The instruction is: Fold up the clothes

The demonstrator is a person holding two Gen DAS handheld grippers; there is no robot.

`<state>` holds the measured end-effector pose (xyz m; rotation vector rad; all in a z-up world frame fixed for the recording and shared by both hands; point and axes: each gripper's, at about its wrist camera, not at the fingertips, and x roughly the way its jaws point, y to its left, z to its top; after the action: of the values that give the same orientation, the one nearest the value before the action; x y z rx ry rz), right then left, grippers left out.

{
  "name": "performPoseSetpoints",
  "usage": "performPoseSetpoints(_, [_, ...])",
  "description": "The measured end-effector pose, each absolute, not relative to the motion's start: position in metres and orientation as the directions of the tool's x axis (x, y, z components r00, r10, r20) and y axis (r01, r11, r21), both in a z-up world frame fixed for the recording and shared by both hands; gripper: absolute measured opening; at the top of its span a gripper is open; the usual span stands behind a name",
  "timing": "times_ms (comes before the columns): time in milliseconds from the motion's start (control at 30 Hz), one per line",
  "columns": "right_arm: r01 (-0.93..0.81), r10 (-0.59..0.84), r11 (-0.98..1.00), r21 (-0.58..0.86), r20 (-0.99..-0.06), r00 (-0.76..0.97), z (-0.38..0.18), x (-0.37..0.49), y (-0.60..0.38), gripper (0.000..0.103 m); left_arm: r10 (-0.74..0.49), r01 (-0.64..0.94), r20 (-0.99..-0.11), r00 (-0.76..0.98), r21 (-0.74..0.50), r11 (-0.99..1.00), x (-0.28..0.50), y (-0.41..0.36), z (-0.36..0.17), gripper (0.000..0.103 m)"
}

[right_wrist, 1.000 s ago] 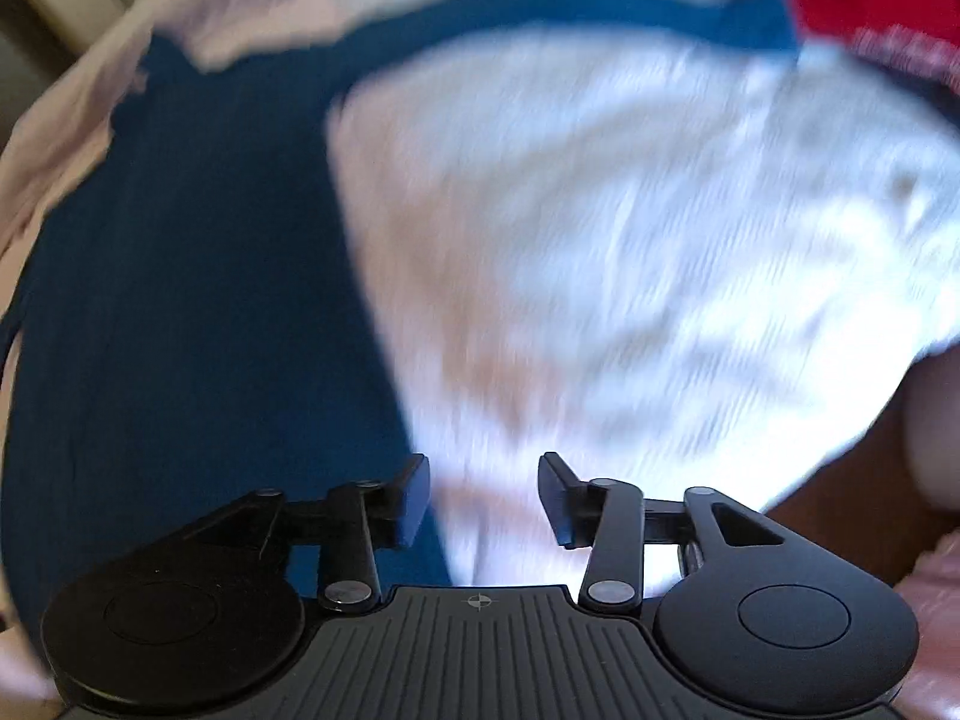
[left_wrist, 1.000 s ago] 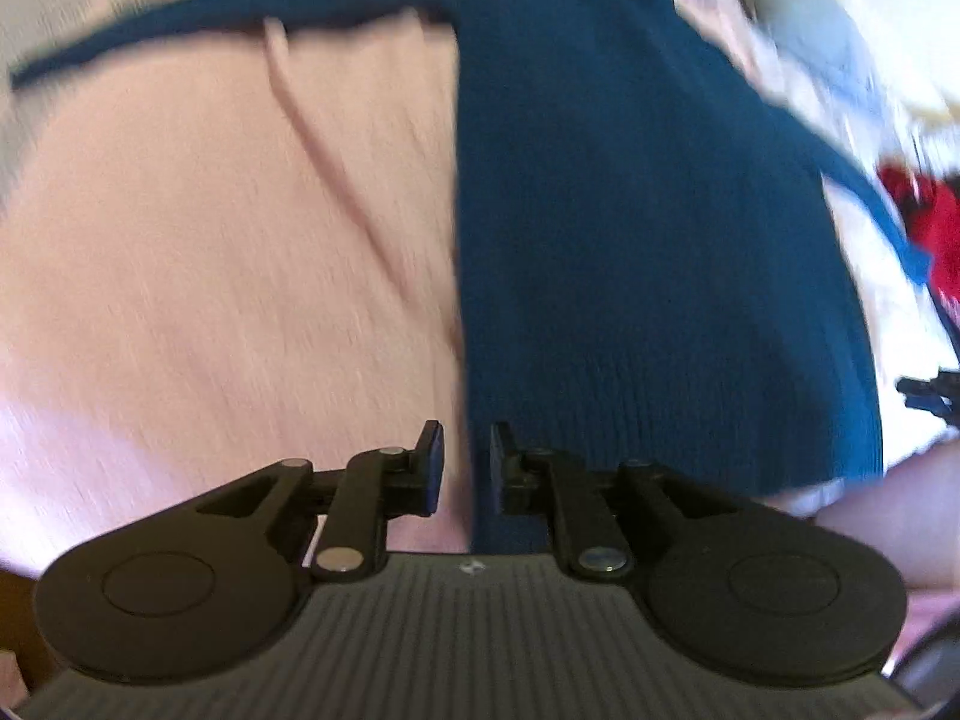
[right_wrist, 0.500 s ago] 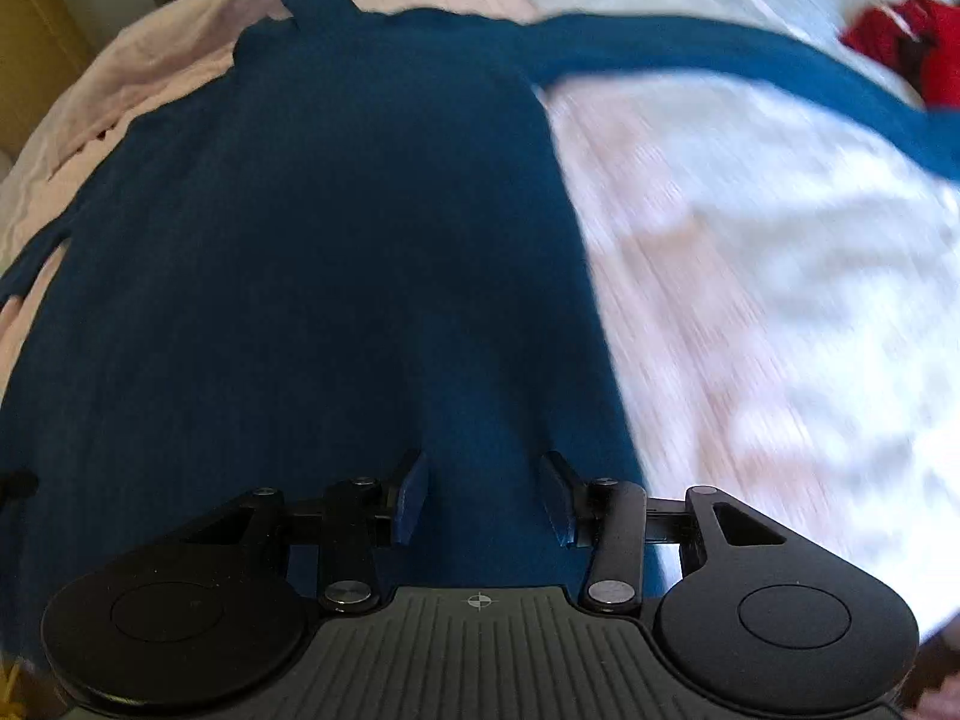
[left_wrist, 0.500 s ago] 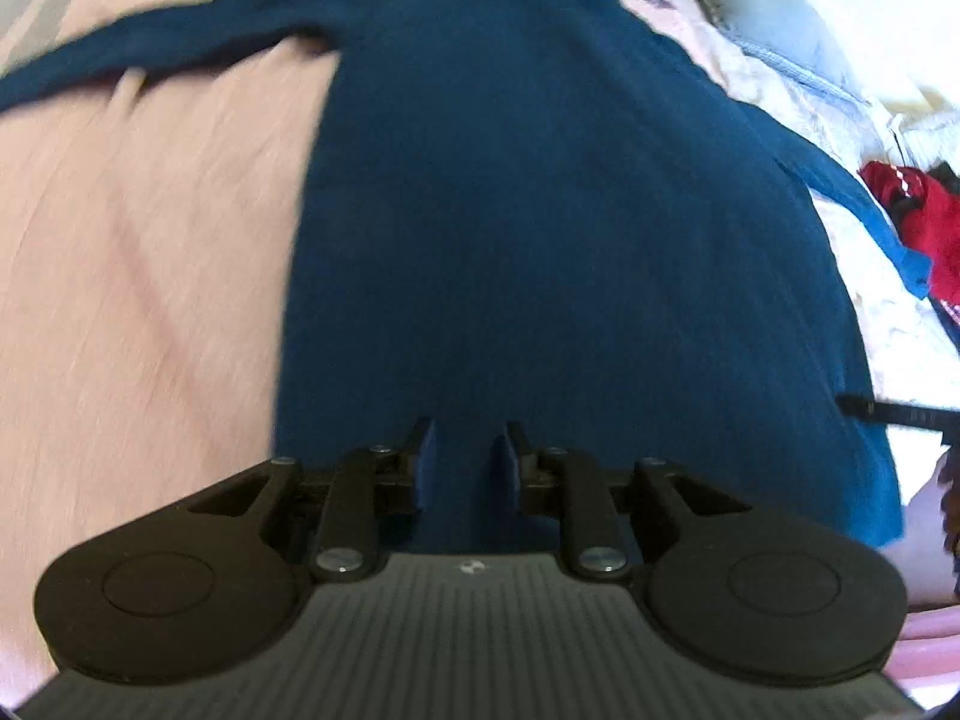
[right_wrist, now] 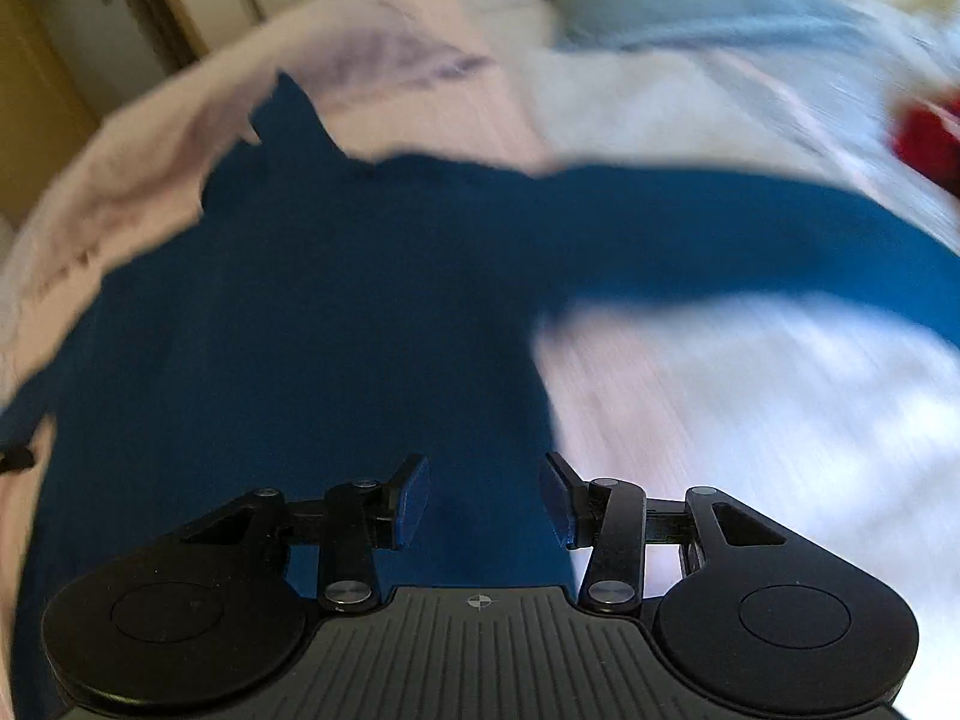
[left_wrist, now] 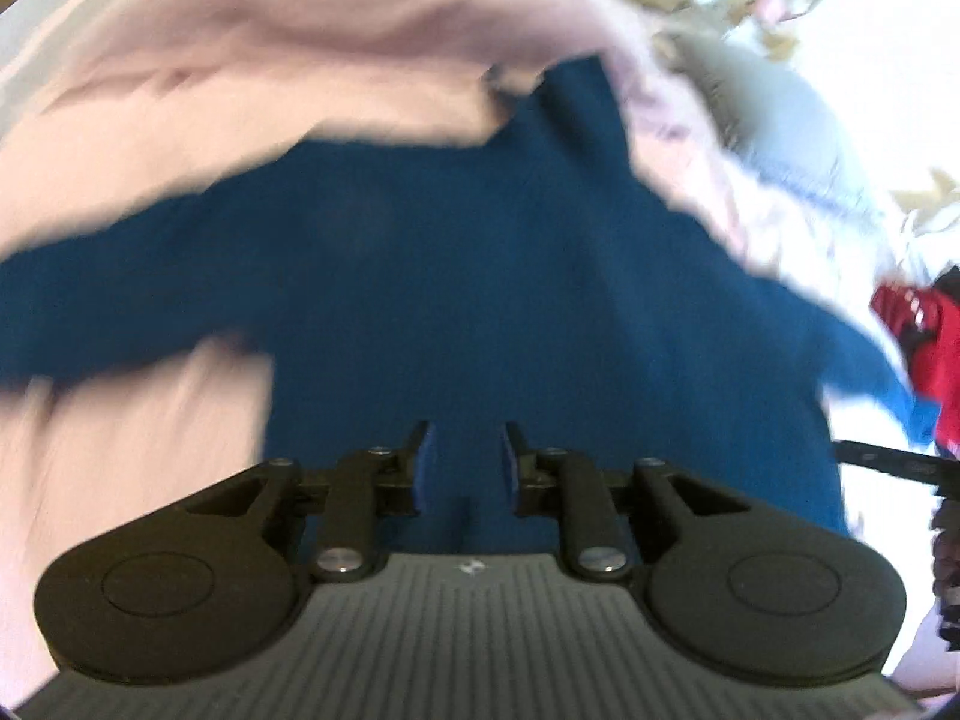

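A dark blue sweater [left_wrist: 480, 270] lies flat on a pink bedsheet [left_wrist: 120, 450], collar at the far end and both sleeves spread sideways. My left gripper [left_wrist: 465, 462] hovers over the sweater's body with a narrow gap between its pads and nothing pinched. The view is blurred by motion. In the right wrist view the sweater [right_wrist: 300, 330] fills the left half and one sleeve [right_wrist: 750, 228] runs off to the right. My right gripper [right_wrist: 483, 492] stands open above the sweater's right side edge, holding nothing.
A red garment [left_wrist: 924, 336] lies at the bed's right side, also in the right wrist view as a red garment [right_wrist: 924, 138]. Pale grey-blue cloth [left_wrist: 780, 120] is piled beyond the collar. A wall and door frame [right_wrist: 90, 60] stand past the bed's far left corner.
Both grippers have swept from near the sweater's hem and sides up over its body toward the shoulders. The left jaws have parted slightly. The right jaws keep the same gap.
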<state>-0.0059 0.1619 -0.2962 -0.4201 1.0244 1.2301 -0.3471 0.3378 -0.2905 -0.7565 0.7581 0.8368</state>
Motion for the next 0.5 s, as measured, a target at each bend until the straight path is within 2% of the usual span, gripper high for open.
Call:
performPoseSetpoints(167, [-0.931,0.643,0.195,0.309,-0.757,-0.117,-0.306,0.022,0.289,0.045,0.360,-0.818,-0.785,0.505,-0.302,0.490,-0.268,0.445,-0.293,0.026])
performPoseSetpoints(267, [-0.927,0.685,0.118,0.356,-0.705,-0.183,-0.302,0.030,0.362,0.045,0.370,-0.824,-0.780,0.505,-0.307,0.476,-0.238,0.494,-0.296,0.033])
performPoseSetpoints(400, [-0.913,0.705,0.022,0.407,-0.654,-0.274,-0.294,0.022,0.441,0.045,0.385,-0.844,-0.784,0.487,-0.310,0.437,-0.209,0.543,-0.309,0.048])
performPoseSetpoints(500, [-0.915,0.704,-0.009,0.402,-0.648,-0.291,-0.305,0.014,0.492,0.045,0.371,-0.850,-0.798,0.476,-0.309,0.426,-0.184,0.576,-0.334,0.048])
